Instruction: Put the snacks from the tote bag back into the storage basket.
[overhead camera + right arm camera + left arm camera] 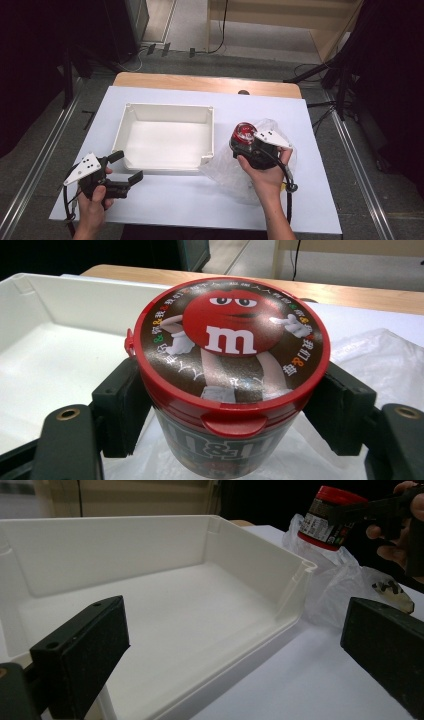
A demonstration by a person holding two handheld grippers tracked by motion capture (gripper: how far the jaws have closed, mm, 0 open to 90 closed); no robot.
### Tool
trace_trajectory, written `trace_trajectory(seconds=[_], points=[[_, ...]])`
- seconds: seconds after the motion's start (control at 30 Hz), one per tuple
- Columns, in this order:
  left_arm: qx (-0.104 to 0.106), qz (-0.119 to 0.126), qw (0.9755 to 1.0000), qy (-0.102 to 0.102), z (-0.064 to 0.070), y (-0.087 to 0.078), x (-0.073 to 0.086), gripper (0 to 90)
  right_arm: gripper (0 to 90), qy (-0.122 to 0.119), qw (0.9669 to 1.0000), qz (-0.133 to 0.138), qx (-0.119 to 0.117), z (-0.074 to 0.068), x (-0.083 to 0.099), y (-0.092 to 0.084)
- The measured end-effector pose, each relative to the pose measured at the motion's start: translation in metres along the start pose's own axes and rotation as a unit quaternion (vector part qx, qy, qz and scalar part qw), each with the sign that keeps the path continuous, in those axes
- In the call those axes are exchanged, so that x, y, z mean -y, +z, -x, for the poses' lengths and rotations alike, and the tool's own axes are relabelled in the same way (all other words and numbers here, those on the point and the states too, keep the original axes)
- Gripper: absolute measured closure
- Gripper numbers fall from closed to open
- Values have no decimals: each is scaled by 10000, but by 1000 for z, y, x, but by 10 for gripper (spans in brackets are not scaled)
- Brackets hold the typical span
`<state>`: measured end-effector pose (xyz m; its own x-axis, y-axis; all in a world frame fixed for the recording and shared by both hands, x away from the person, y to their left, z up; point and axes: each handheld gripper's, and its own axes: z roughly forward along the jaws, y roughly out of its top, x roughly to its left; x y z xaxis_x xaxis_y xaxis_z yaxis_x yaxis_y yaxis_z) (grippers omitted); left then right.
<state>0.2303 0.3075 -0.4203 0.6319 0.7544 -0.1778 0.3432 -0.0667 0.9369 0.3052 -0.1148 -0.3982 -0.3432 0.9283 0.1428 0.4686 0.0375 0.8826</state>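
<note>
High view
- Landmark: white tray [131,142], open side up, on the white-covered tabletop [165,200].
- Candy tub [244,136]: red lid, held off the tabletop just beyond the tray's right wall, over a crumpled clear plastic bag [226,172].
- Right tool [246,145]: jaws clamped on the tub's sides; the hand [265,172] grips the tool body from below.
- Left tool [125,167]: near the tray's front left corner, jaws spread wide, nothing between them.

Left gripper view
- Left tool [235,650]: two black jaws far apart, framing the tray's [260,555] front right corner.
- Candy tub [327,517]: above and beyond the tray's right wall, tilted, pinched by the right tool [350,515].
- Plastic bag [335,587]: on the tabletop just beside the tray's right wall.

Right gripper view
- Right tool [230,405]: pads pressing on both sides of the candy tub [230,345], just under the lid rim.
- Tray [45,350]: left of the tub.
- Plastic bag [380,360]: beneath and right of the tub.
</note>
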Motion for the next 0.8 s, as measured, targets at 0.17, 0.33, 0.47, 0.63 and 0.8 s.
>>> trace_trajectory(seconds=[0.17,0.33,0.47,0.63,0.8], points=[[4,10,10000,-11,0,0,0,0,260,-16,10000,12,-60,-6,-2,3],[8,4,10000,-15,-1,-1,0,0,260,-27,10000,5,-87,-11,-4,7],[13,6,10000,-27,-1,-1,0,0,260,-45,9999,3,-105,-15,-6,9],[13,20,10000,-31,-2,-1,0,0,260,-56,9999,8,-128,-19,-8,12],[17,20,10000,-24,-1,-1,0,0,260,-67,9999,-12,-142,-22,-10,15]])
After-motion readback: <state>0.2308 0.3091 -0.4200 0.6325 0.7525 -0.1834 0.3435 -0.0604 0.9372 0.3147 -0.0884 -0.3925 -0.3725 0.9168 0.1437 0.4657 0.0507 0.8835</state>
